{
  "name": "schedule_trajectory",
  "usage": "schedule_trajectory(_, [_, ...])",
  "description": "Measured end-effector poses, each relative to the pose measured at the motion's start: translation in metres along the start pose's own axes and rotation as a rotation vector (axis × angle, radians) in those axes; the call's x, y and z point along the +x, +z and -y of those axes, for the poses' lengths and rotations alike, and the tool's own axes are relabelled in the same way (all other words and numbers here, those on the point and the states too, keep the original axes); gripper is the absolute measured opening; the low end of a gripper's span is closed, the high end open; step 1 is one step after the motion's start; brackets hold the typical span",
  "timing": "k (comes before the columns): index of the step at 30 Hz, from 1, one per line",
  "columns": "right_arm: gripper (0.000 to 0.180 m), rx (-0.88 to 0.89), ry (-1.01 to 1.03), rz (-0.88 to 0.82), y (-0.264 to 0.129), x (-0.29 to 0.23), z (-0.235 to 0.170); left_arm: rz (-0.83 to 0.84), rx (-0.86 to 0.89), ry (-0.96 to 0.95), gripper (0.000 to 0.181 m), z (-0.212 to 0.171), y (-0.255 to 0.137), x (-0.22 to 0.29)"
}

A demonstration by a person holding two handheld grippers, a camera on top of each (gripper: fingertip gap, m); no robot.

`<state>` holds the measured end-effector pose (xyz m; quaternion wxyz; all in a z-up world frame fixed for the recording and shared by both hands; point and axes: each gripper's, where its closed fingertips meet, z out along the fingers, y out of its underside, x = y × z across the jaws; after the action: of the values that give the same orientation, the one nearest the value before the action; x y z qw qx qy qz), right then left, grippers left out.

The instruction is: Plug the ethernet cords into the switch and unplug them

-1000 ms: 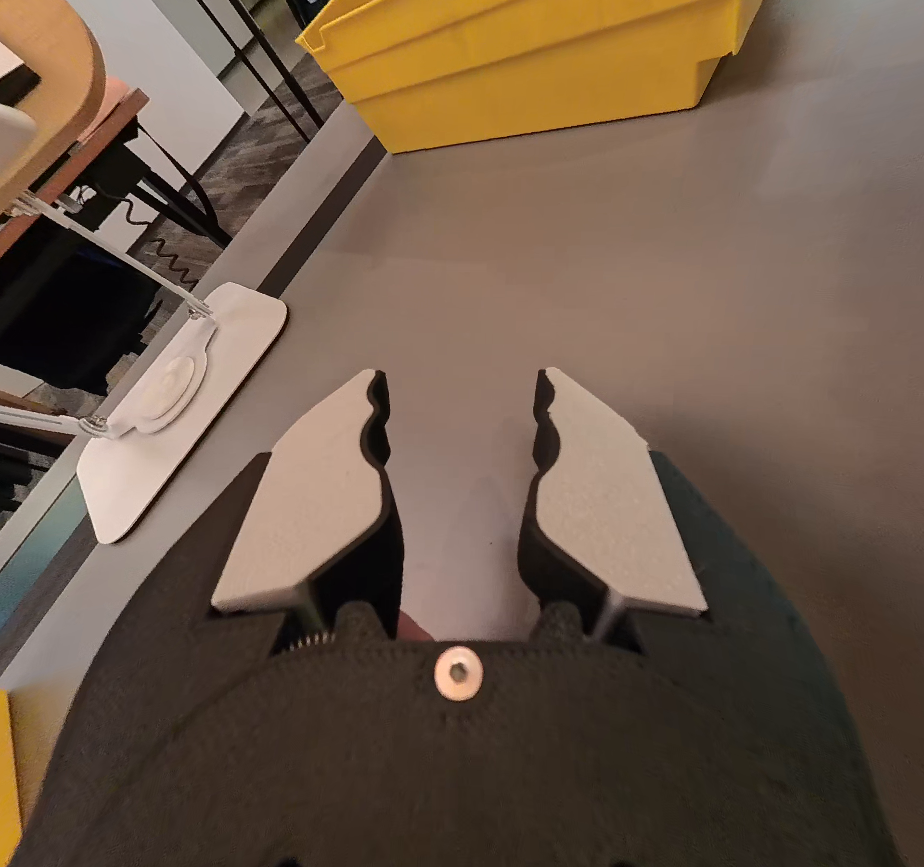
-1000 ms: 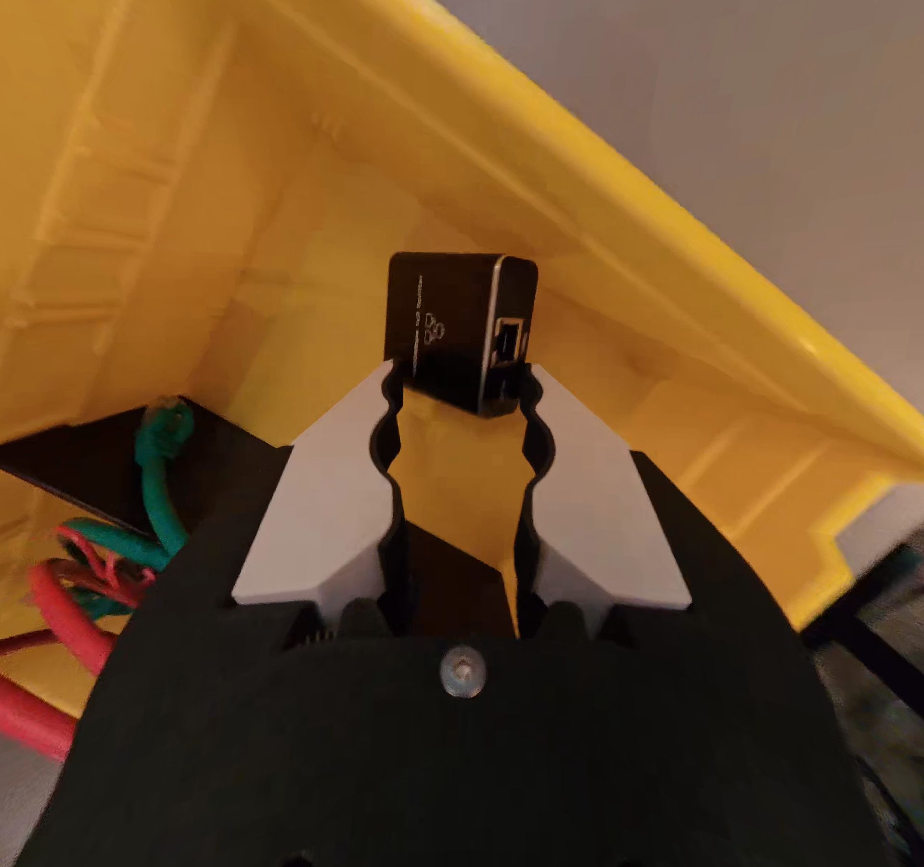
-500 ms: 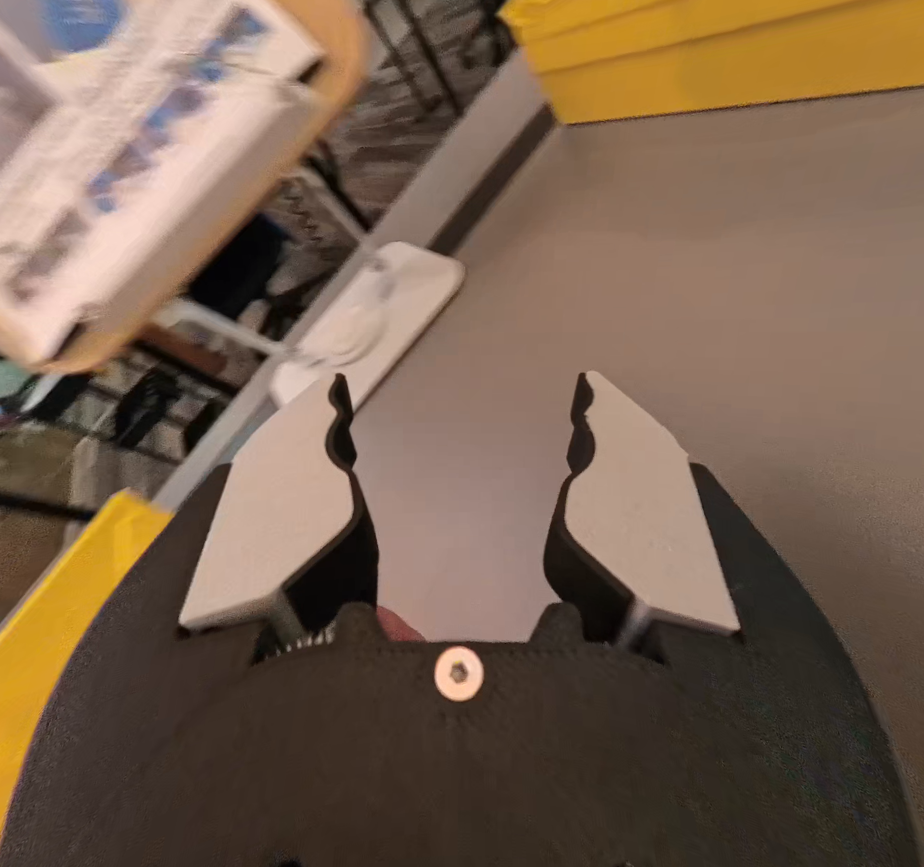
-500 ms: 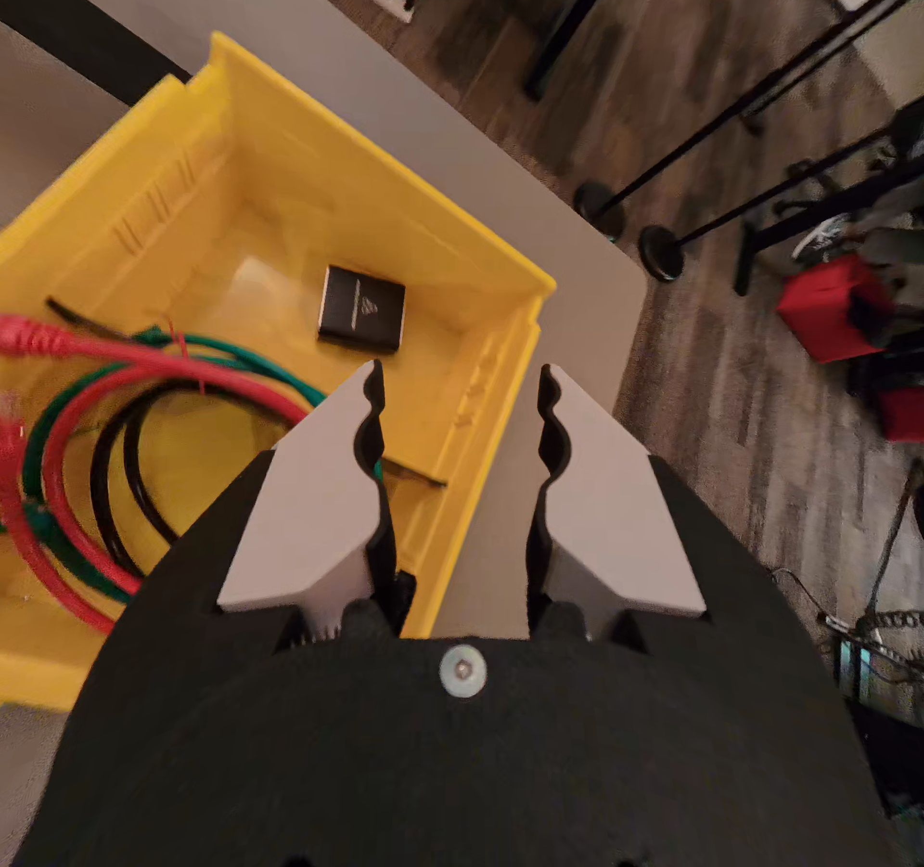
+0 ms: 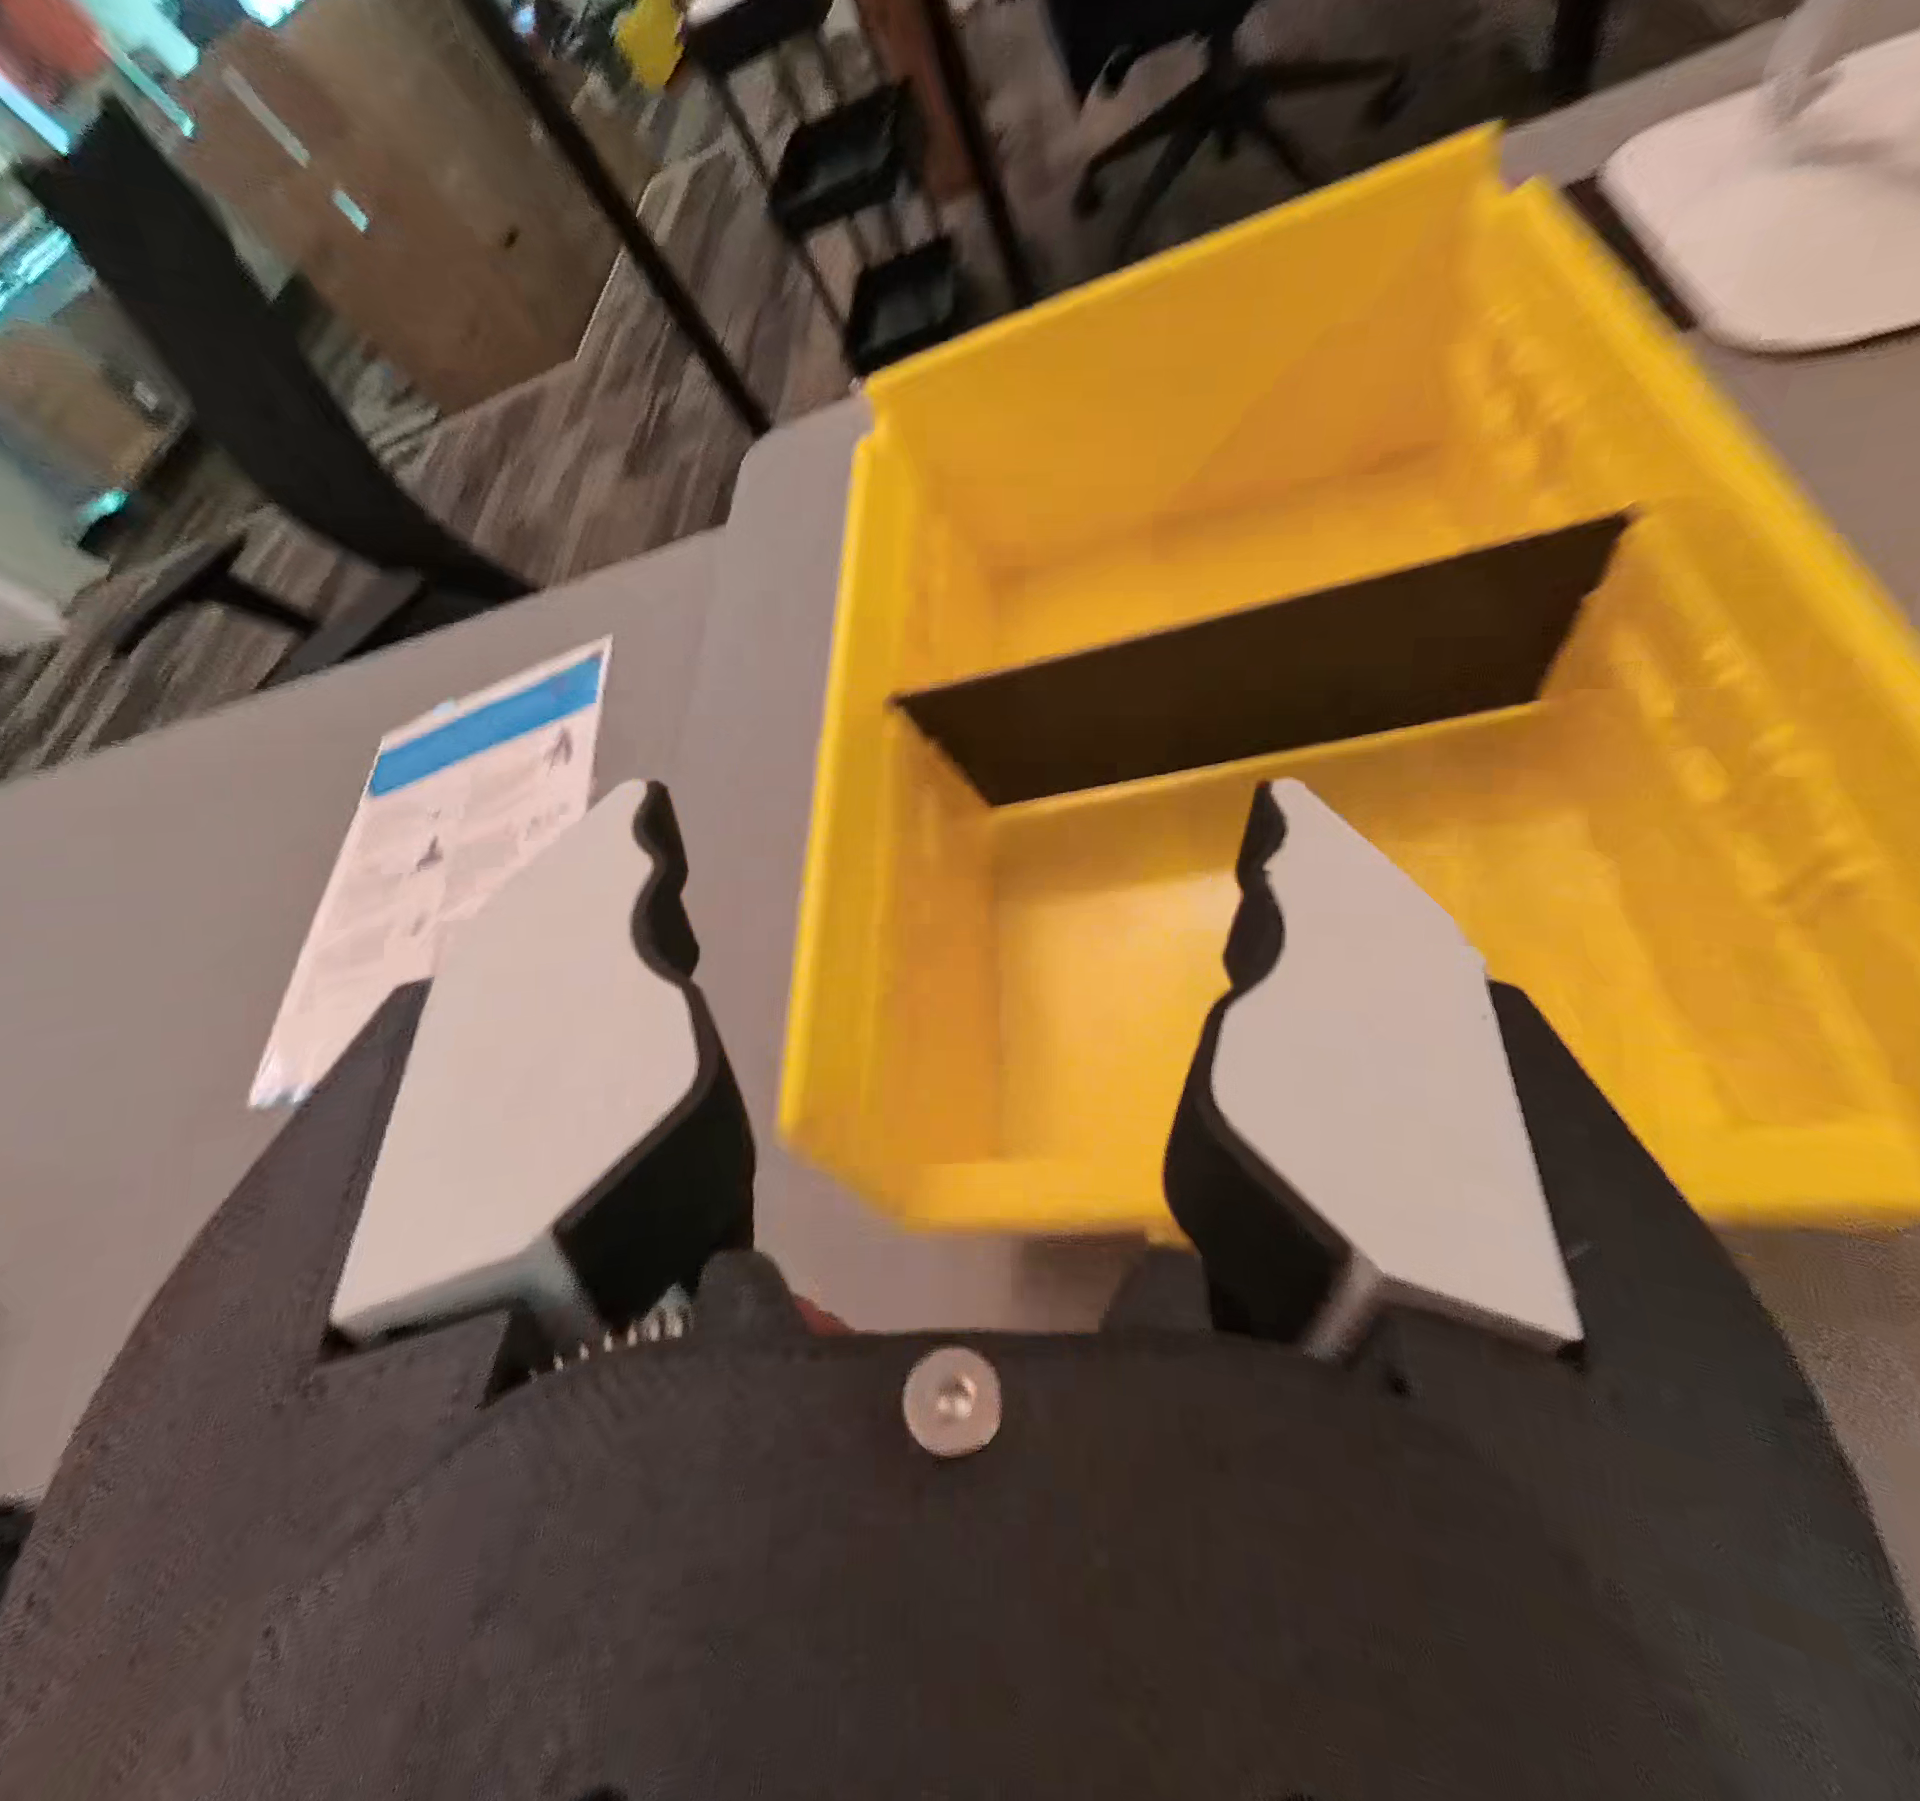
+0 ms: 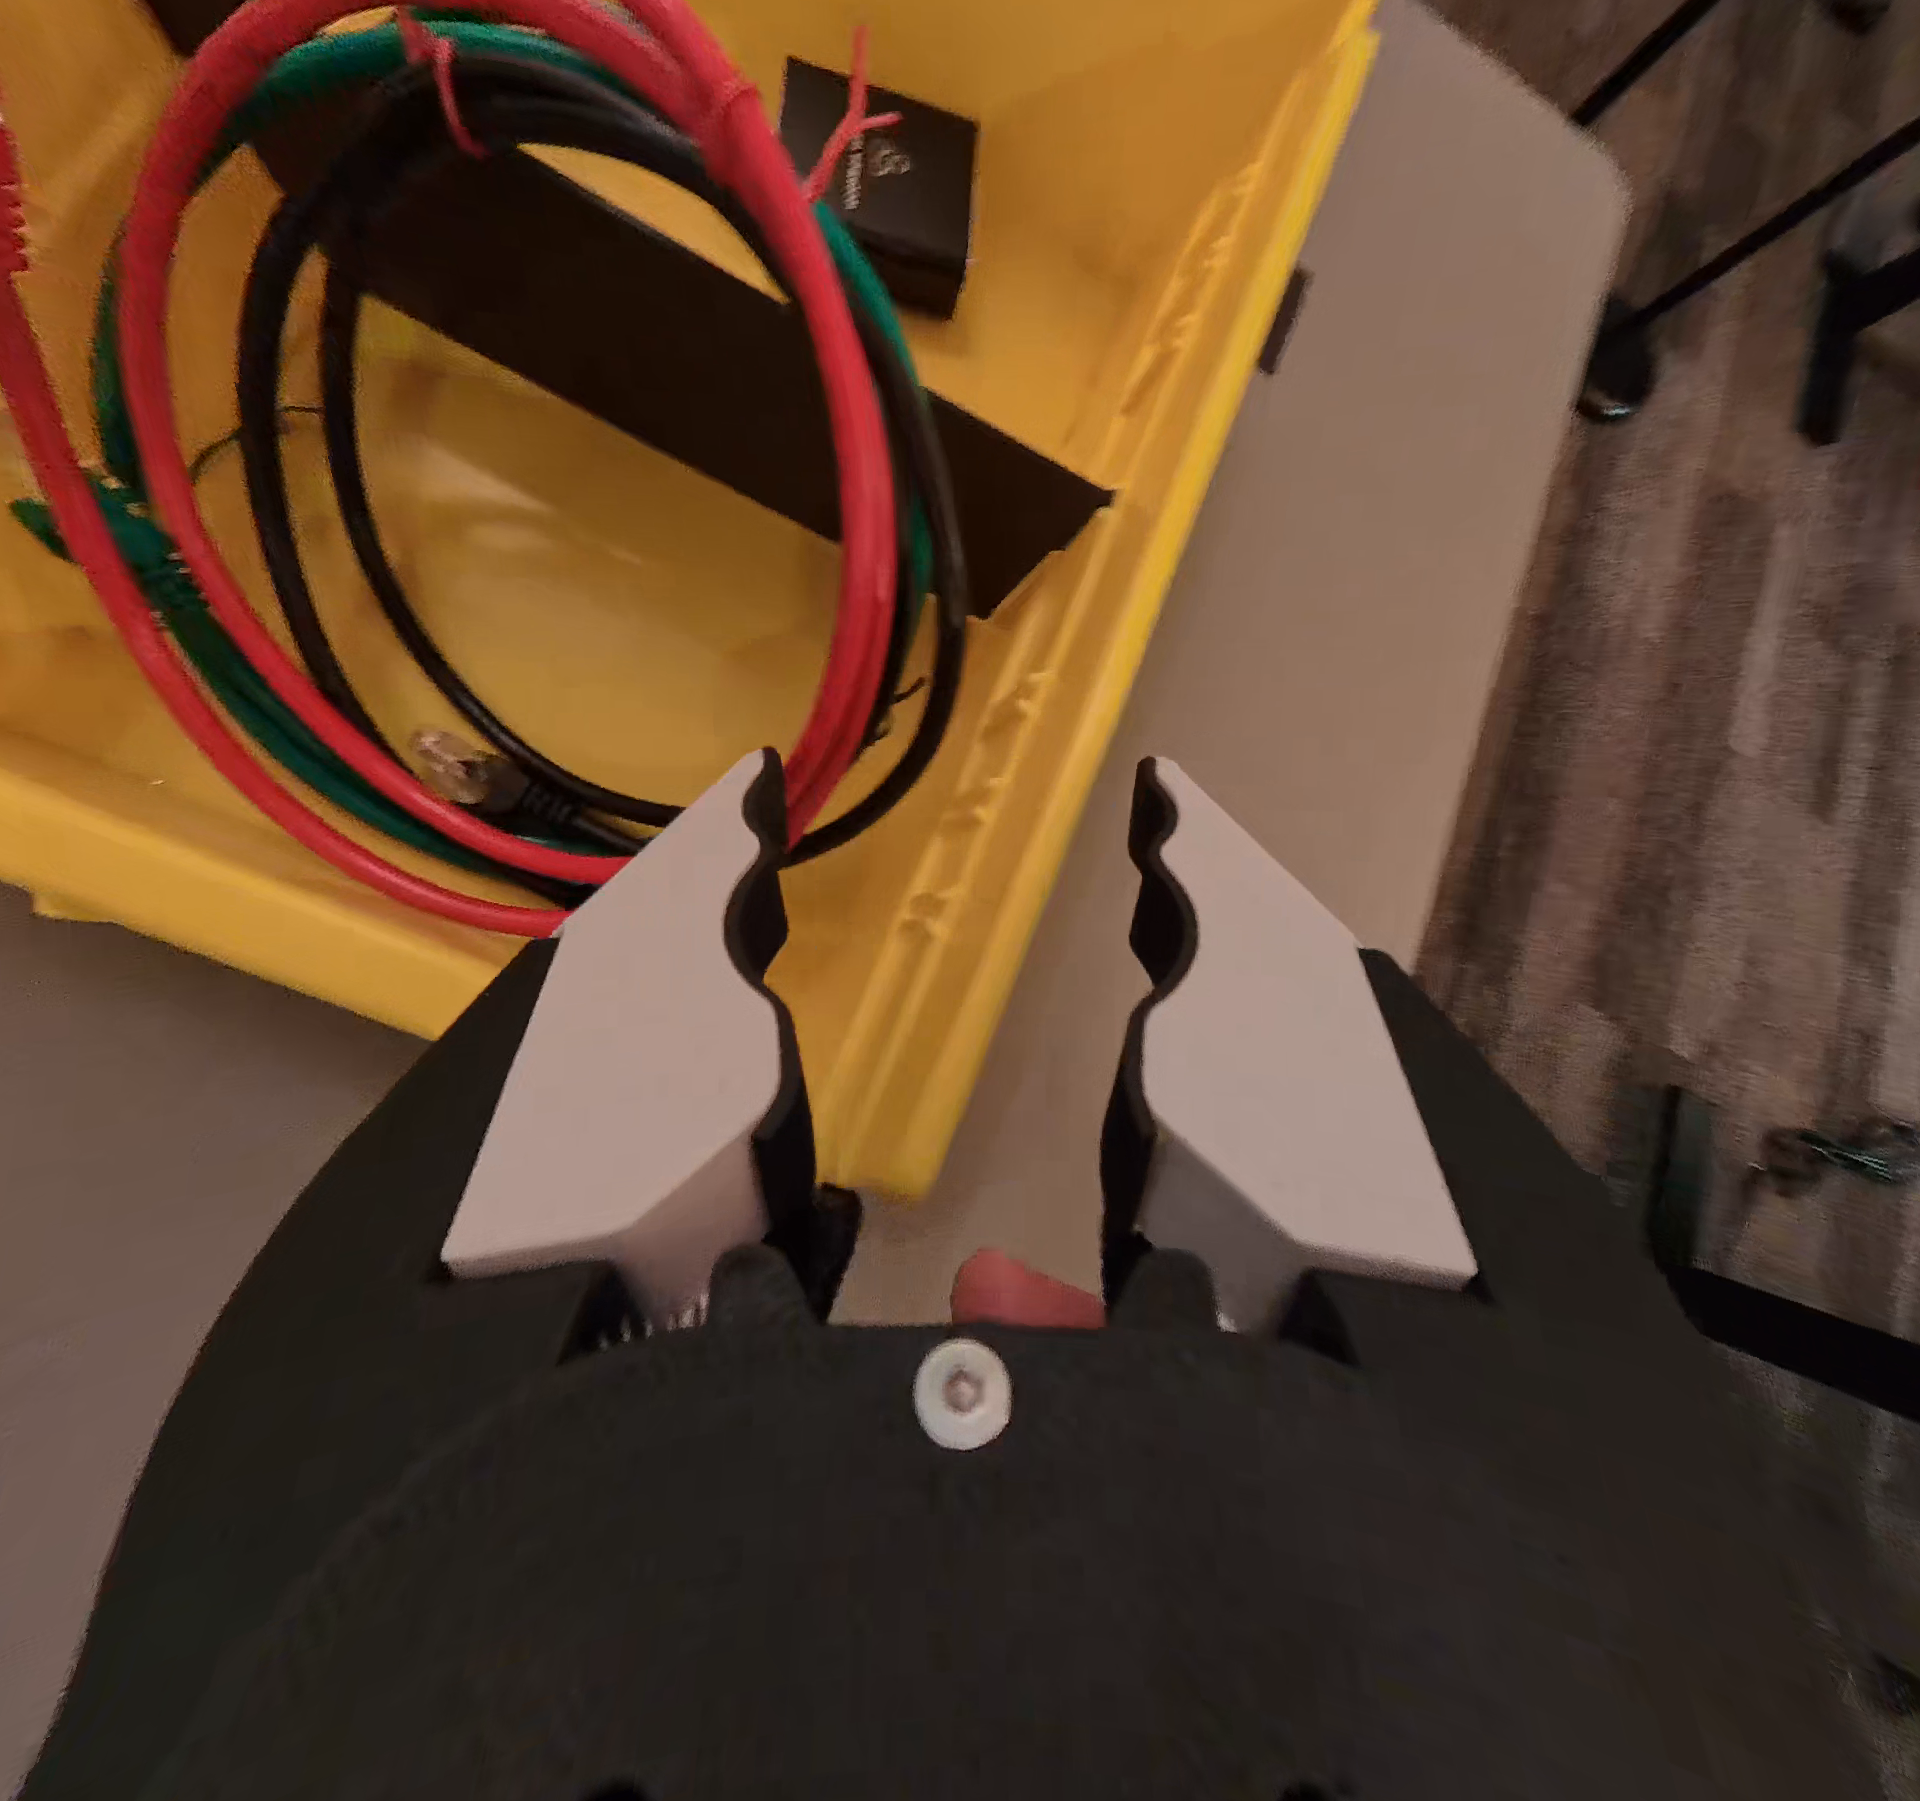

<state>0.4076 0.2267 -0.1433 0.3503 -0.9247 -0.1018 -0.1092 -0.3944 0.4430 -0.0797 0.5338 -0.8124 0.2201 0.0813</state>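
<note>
The right tongs [image 6: 951,785] stood open and empty above the near right corner of a yellow bin [image 6: 1049,764] on the grey table [image 6: 1340,546]. Coiled red [image 6: 862,463], green [image 6: 260,702] and black ethernet cords [image 6: 343,546] draped over the bin's black divider [image 6: 644,338]. Toward 12 o'clock, beyond the divider, the small black switch [image 6: 894,182] lay flat in the far compartment, apart from every plug.

The left tongs [image 5: 961,816] gaped wide, holding nothing, over another yellow bin [image 5: 821,816] with a black divider [image 5: 1257,681], both compartments bare. A printed sheet [image 5: 457,816] lay on the table [image 5: 135,920] at 10 o'clock, a white lamp base [image 5: 1766,224] at 2 o'clock.
</note>
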Motion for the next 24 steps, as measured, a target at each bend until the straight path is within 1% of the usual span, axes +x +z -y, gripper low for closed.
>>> schedule_trajectory(2, [0.060, -0.001, 0.014, 0.045, 0.008, -0.009, -0.003, 0.031, -0.045, -0.026, 0.102, -0.025, 0.002, -0.019])
schedule_trajectory(5, [0.057, 0.003, 0.022, 0.038, 0.015, -0.011, -0.006, 0.037, -0.107, -0.037, 0.101, -0.055, 0.007, -0.031])
schedule_trajectory(8, [0.050, 0.014, 0.027, 0.025, 0.015, -0.009, -0.005, 0.040, -0.106, -0.023, 0.096, -0.069, 0.012, -0.037])
schedule_trajectory(11, [0.046, 0.021, 0.000, 0.004, 0.016, -0.006, -0.005, -0.026, -0.137, -0.059, 0.090, -0.083, 0.023, -0.030])
schedule_trajectory(13, [0.045, 0.024, 0.001, 0.008, 0.017, -0.005, -0.005, -0.101, -0.150, -0.078, 0.090, -0.092, 0.031, -0.019])
schedule_trajectory(15, [0.046, 0.014, 0.002, -0.006, 0.019, -0.004, -0.005, -0.188, -0.126, -0.152, 0.085, -0.092, 0.036, -0.008])
schedule_trajectory(16, [0.048, 0.010, -0.013, -0.031, 0.021, -0.002, -0.005, -0.212, -0.113, -0.178, 0.080, -0.091, 0.039, -0.006])
schedule_trajectory(18, [0.050, 0.021, -0.048, -0.069, 0.023, -0.002, -0.003, -0.251, -0.074, -0.189, 0.060, -0.089, 0.043, -0.001])
schedule_trajectory(19, [0.050, 0.030, -0.047, -0.067, 0.024, -0.003, -0.001, -0.267, -0.077, -0.196, 0.056, -0.090, 0.045, 0.002])
schedule_trajectory(20, [0.050, 0.037, -0.036, -0.062, 0.025, -0.003, 0.001, -0.281, -0.072, -0.202, 0.044, -0.090, 0.047, 0.004])
schedule_trajectory(21, [0.049, 0.039, -0.029, -0.060, 0.026, -0.003, 0.002, -0.307, -0.049, -0.206, 0.024, -0.086, 0.047, 0.007])
schedule_trajectory(22, [0.047, 0.043, -0.032, -0.065, 0.027, -0.002, 0.003, -0.321, -0.036, -0.212, 0.012, -0.084, 0.047, 0.009])
schedule_trajectory(23, [0.045, 0.050, -0.037, -0.073, 0.029, 0.000, 0.005, -0.331, -0.027, -0.216, 0.011, -0.082, 0.049, 0.010])
schedule_trajectory(24, [0.038, 0.059, -0.038, -0.080, 0.030, 0.002, 0.006, -0.344, -0.020, -0.225, 0.009, -0.081, 0.050, 0.013])
